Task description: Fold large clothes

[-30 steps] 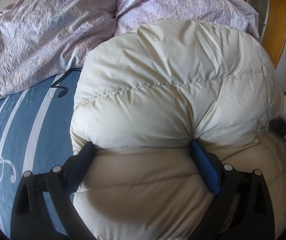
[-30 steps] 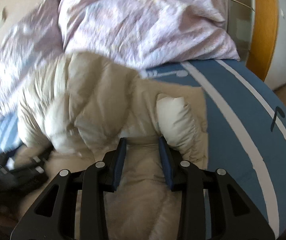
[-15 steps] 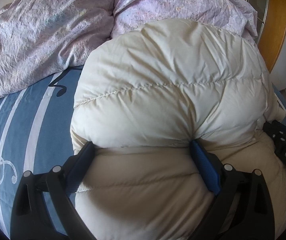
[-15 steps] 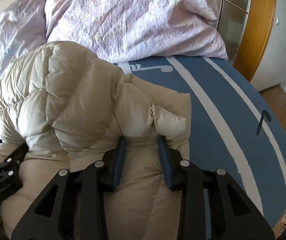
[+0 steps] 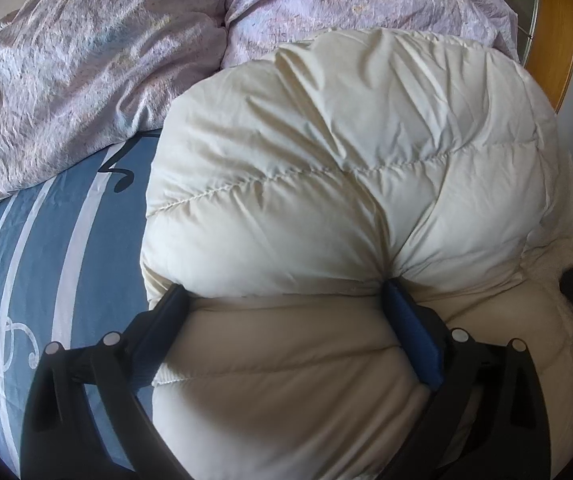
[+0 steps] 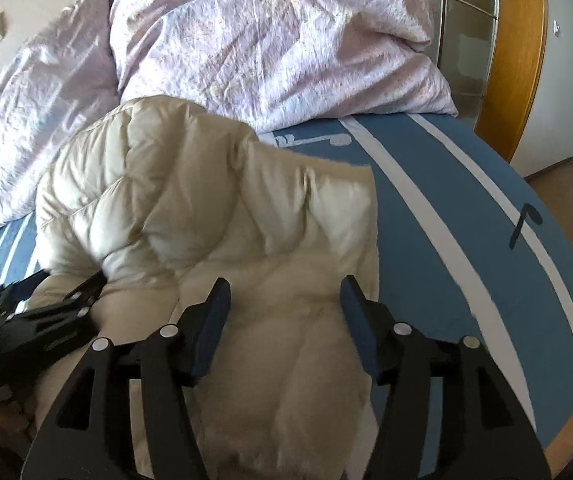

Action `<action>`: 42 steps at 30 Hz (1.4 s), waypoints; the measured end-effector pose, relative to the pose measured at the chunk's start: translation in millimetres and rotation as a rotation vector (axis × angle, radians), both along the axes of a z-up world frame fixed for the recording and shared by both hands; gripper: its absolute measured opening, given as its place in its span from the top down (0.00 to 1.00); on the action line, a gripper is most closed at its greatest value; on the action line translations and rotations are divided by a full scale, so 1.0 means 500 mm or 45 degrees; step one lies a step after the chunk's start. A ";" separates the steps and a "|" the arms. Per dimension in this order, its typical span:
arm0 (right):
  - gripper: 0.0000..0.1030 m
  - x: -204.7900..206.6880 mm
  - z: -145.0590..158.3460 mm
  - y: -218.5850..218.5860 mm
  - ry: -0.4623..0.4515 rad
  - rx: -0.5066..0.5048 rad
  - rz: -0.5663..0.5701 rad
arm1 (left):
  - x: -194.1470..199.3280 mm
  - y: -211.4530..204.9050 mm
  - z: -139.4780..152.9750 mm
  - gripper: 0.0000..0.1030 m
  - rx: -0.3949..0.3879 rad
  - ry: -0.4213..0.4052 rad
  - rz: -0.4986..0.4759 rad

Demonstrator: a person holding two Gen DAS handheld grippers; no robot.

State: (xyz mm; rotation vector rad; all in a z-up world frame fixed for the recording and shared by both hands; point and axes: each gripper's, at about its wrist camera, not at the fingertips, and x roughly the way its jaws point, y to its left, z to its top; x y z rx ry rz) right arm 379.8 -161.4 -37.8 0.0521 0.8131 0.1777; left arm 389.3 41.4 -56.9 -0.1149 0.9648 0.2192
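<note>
Cream quilted fabric fills the picture: the puffy down jacket (image 5: 346, 184) lies on the bed, right ahead of both pairs of tongs, its padded bulk folded over on itself into a rounded mound. On the left wrist view, the left tongs (image 5: 286, 300) stand wide apart, their tips pressed against the underside of that mound, one blue pad (image 5: 414, 344) dug into a pucker of the fabric, the jacket's lower layer bulging up between the fingers; nothing is pinched between them. Over on the right wrist view, the right tongs (image 6: 286, 292) are spread wide too, hanging over the jacket's near panel with fabric lying loose between the fingers, not clamped. Off to the left of the right tongs, the black frame of the other tool shows against the jacket's folded edge. Beyond the jacket, further ahead of both tongs, sits a rumpled lilac duvet (image 6: 270, 44), heaped at the far end of the bed. Under it all runs the blue bedsheet (image 6: 438, 216) with white stripes and music-note prints, showing to the right of the right tongs and to the left of the left ones.
</note>
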 end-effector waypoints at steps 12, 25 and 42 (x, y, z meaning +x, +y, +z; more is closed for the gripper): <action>0.36 0.020 -0.036 -0.013 0.171 0.048 0.018 | -0.013 0.011 0.019 0.05 -0.030 0.037 -0.035; 0.08 0.038 -0.011 -0.093 0.348 0.329 0.025 | -0.089 0.020 0.065 0.05 -0.036 0.022 -0.093; 0.07 0.098 -0.088 -0.047 0.594 0.483 0.137 | -0.105 0.039 0.041 0.05 -0.087 0.068 -0.032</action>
